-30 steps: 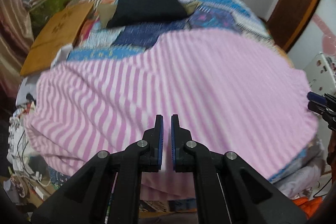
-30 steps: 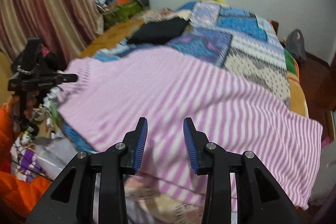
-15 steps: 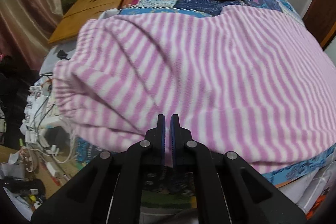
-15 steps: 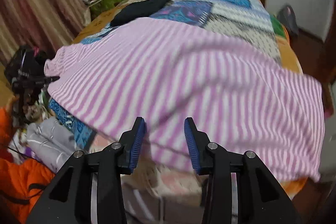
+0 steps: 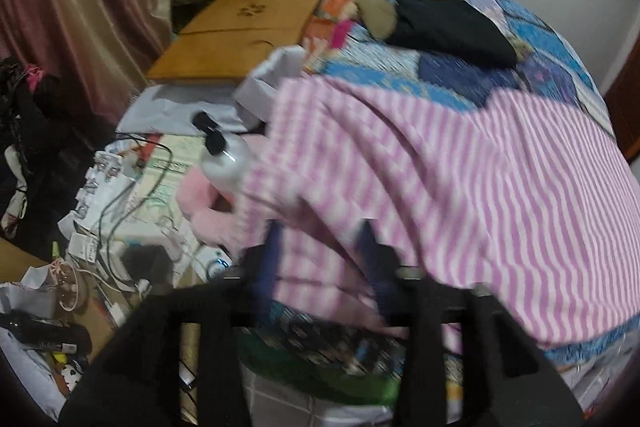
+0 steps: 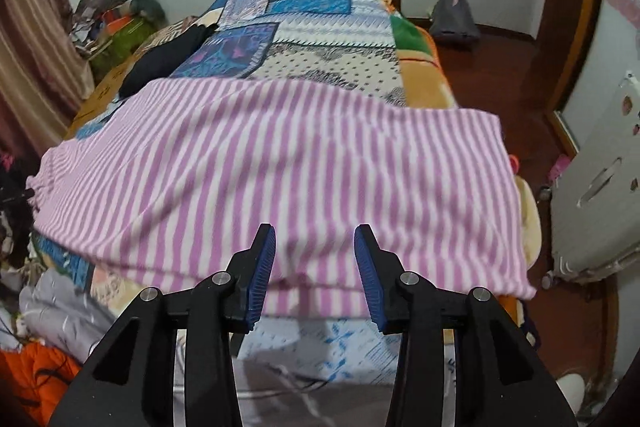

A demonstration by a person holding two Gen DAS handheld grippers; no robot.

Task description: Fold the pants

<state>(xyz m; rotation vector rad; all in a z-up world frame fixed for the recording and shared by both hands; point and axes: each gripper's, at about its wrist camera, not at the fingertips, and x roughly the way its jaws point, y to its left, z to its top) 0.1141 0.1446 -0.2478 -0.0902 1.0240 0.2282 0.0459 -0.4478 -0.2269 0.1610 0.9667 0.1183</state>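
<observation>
The pants [image 6: 276, 171], pink with white stripes, lie spread flat across the near end of the bed [image 6: 320, 39], reaching almost from its left edge to its right edge, with their near hem draped over the bed's near edge. At the left edge the cloth is rumpled into folds [image 5: 320, 163] and hangs past the quilt.

The left claw [image 5: 320, 259] is at that near left corner. Its picture is blurred, but both fingers show apart, with a fold of striped cloth lying between them; its jaws have just been opening, and the pads do not press on the cloth, so it has let go.

The right claw [image 6: 315, 267] hovers over the near hem, towards the middle of the near edge. It stands partly open, its jaws having just been opening a little further, and it holds nothing; the blue pads [image 6: 262, 267] are clear of the cloth below.

Further up the bed a black garment [image 5: 448, 27] lies on the quilt near the left edge. A white bottle [image 5: 224, 167] stands just off the bed's left edge, beside the rumpled cloth, among cables and papers.
</observation>
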